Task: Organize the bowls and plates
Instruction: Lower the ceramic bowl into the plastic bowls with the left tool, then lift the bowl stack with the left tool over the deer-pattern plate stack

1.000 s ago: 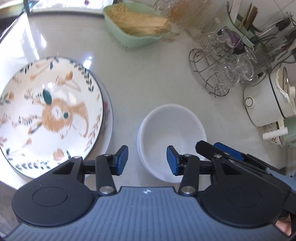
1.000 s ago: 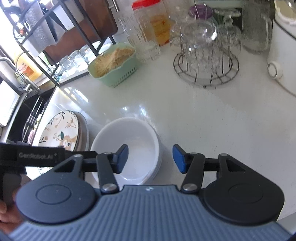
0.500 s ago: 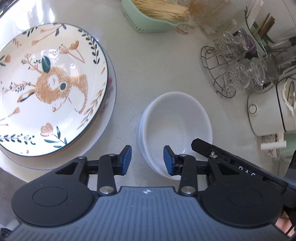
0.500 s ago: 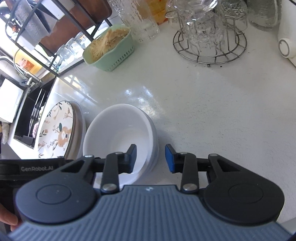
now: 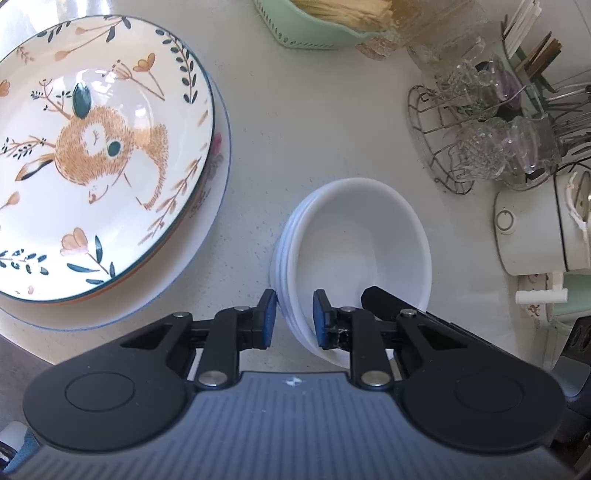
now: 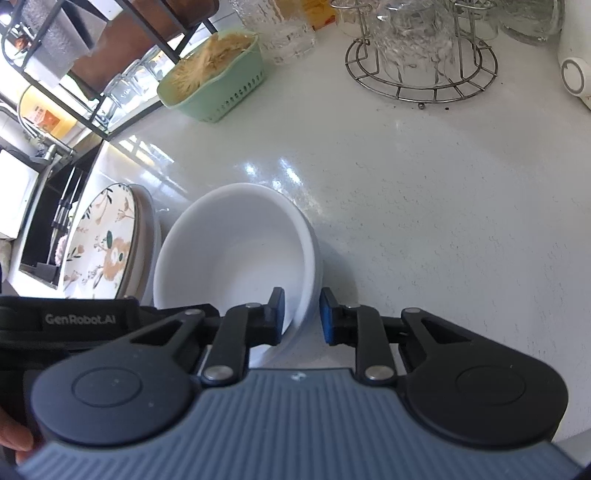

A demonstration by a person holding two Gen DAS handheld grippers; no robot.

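A stack of white bowls (image 5: 354, 236) stands on the pale counter, right of a stack of plates topped by a squirrel-pattern plate (image 5: 92, 155). My left gripper (image 5: 294, 317) straddles the near-left rim of the bowls, one pad outside and one inside; its jaws are closing and the pads touch the rim. My right gripper (image 6: 302, 314) straddles the near-right rim of the same bowls (image 6: 236, 251), jaws closing, pads against the wall. The plates (image 6: 107, 247) lie just left of the bowls there. The body of the left gripper (image 6: 74, 317) shows at the lower left.
A green basket (image 5: 314, 33) of straw-like sticks stands at the back. A wire rack of glasses (image 5: 480, 140) and a white appliance (image 5: 535, 229) stand to the right. A sink (image 6: 48, 221) lies beyond the plates. The counter's edge runs close behind the plates at the lower left.
Both grippers' jaws have narrowed from wide apart to closing on the bowl stack's rim. The left gripper has dropped closer to the bowls; the plates and bowls have not shifted.
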